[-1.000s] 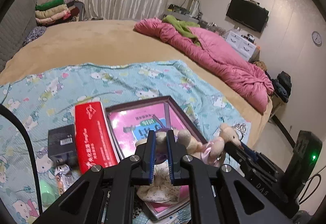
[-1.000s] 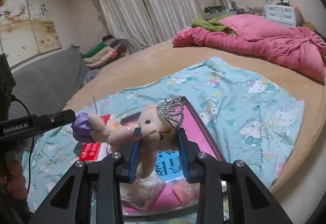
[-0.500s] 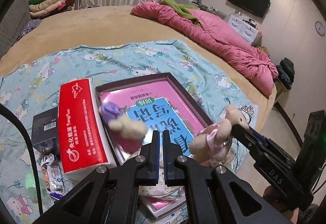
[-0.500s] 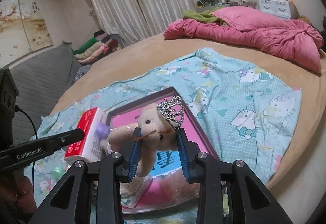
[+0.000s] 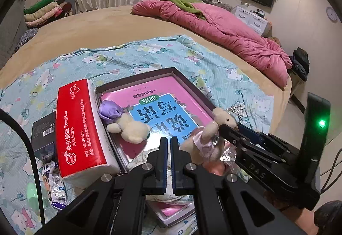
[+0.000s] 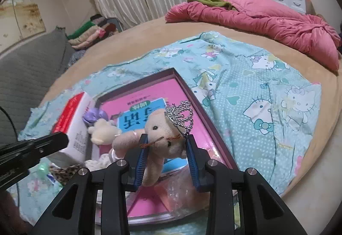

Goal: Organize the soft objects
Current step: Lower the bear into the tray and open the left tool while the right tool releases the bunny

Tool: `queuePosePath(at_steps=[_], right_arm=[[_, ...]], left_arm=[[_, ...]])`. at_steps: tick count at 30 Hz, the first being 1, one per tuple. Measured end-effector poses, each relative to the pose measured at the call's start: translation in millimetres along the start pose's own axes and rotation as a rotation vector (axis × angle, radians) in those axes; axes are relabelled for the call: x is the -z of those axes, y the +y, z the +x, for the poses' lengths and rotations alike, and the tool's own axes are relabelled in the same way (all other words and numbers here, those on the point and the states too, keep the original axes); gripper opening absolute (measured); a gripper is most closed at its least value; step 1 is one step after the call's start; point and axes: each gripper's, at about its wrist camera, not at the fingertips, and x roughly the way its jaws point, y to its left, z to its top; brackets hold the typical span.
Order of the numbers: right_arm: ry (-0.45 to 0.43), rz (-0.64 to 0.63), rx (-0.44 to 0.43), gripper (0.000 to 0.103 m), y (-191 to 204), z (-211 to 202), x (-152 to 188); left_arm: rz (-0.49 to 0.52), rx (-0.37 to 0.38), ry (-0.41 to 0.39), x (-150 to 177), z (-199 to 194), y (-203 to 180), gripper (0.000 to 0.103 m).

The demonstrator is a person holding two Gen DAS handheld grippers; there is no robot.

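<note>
Beige crowned bear (image 6: 162,134), head toward right gripper (image 6: 166,162)

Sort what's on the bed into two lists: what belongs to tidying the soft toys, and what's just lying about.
Part of the job:
- crowned teddy bear, clamped in the right gripper
- small cream plush with purple flower, lying in the tray
- left gripper, shut on nothing

Lying about:
- red tissue pack
- pink book
- black box
- pink quilt

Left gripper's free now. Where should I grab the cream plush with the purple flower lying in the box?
Grip the cream plush across its rounded body, coming from above. It lies flat on the pink book, its flower end against the red tissue pack, so that side is blocked.
</note>
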Motion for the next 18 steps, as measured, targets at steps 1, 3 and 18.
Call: queuePosePath(at_steps=[1,3,18], right_arm=[[0.006,-0.002,0.007,0.036,-0.3,2.8,0.3],[0.021,-0.004,0.015,0.036,-1.2,9.1,1.5],[0.048,0.001,0.035,0.039,-6.1,21.3,6.8]], left_arm=[[0.002,0.0,0.002,0.6,0.7,-0.5,0.003],[0.007,-0.006,0.005,1.8,2.2,-1.1,0.003],[0.0,-0.007,0.041,8.3,10.2,-1.7,0.003]])
